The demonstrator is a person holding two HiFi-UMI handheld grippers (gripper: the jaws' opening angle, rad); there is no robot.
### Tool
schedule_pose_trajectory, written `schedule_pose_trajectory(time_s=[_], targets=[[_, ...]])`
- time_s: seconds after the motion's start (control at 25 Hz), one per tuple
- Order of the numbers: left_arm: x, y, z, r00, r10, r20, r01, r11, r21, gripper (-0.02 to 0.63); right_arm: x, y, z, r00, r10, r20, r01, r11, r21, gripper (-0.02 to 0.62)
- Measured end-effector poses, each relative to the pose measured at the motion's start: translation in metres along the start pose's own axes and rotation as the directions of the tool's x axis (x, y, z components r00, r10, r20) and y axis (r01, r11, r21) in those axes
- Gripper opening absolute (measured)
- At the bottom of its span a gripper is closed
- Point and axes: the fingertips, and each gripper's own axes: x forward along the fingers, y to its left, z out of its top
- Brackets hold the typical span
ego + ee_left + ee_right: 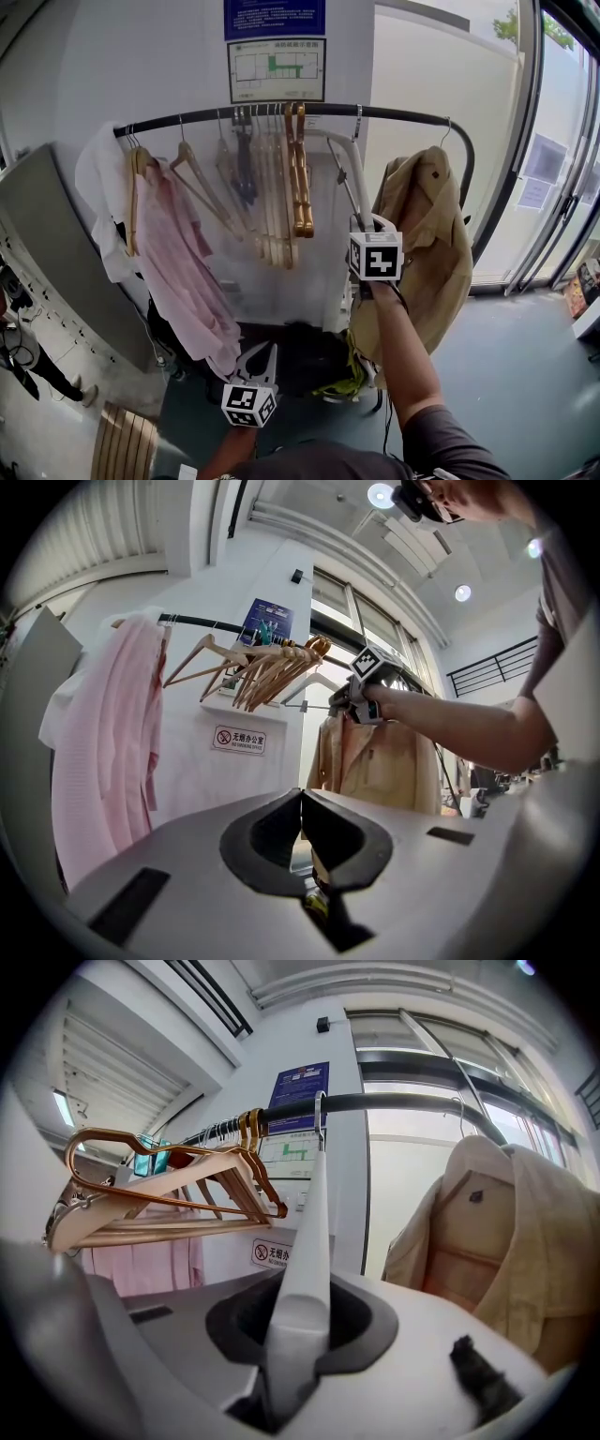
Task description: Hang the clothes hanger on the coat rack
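Observation:
A white clothes hanger [349, 178] [307, 1232] runs up from my right gripper [362, 227] [298, 1314], whose jaws are shut on its lower end. Its metal hook [357, 120] [321, 1115] lies over the black rod of the coat rack [403, 115] [412, 1102], between the wooden hangers and the tan jacket. My left gripper [262, 352] [300, 797] hangs low in front of the rack, shut, with nothing in it. In the left gripper view my right gripper [361, 691] shows at the rod, held by a person's arm.
Several wooden hangers [286, 178] [159, 1194] crowd the rod's middle. A pink shirt [178, 262] [103, 742] hangs at the left, a tan jacket [431, 244] [506, 1241] at the right. Dark clothes [300, 361] are piled under the rack. Glass doors [553, 169] stand to the right.

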Motion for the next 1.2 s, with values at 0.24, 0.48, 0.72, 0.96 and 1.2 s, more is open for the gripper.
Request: schedule_pose_trajectory(time_s=[0.24, 0.48, 0.72, 0.96, 1.2], targets=[[-0.003, 0.001, -0.002, 1.000, 0.005, -0.006, -0.005, 1.000, 0.002, 0.009, -0.015, 0.006, 0.006, 0.999, 0.027, 0.045, -0.027, 1.000, 0.000, 0.132], [-0.003, -0.001, 0.002, 1.000, -0.004, -0.008, 0.004, 1.000, 0.015, 0.009, -0.035, 0.006, 0.016, 0.994, 0.028, 0.103, -0.031, 0.999, 0.032, 0.179], [-0.003, -0.008, 0.001, 1.000, -0.024, -0.011, 0.024, 1.000, 0.014, 0.009, -0.048, 0.006, 0.025, 0.988, 0.006, 0.151, -0.015, 0.998, 0.058, 0.196], [-0.004, -0.015, -0.005, 0.999, -0.038, -0.016, 0.039, 0.999, 0.007, 0.009, -0.051, 0.004, 0.028, 0.984, 0.002, 0.176, -0.017, 0.996, 0.084, 0.204], [-0.009, -0.016, -0.008, 0.999, -0.046, -0.022, 0.046, 0.999, 0.007, 0.009, -0.057, 0.004, 0.013, 0.980, -0.086, 0.181, 0.097, 0.994, -0.055, 0.206]])
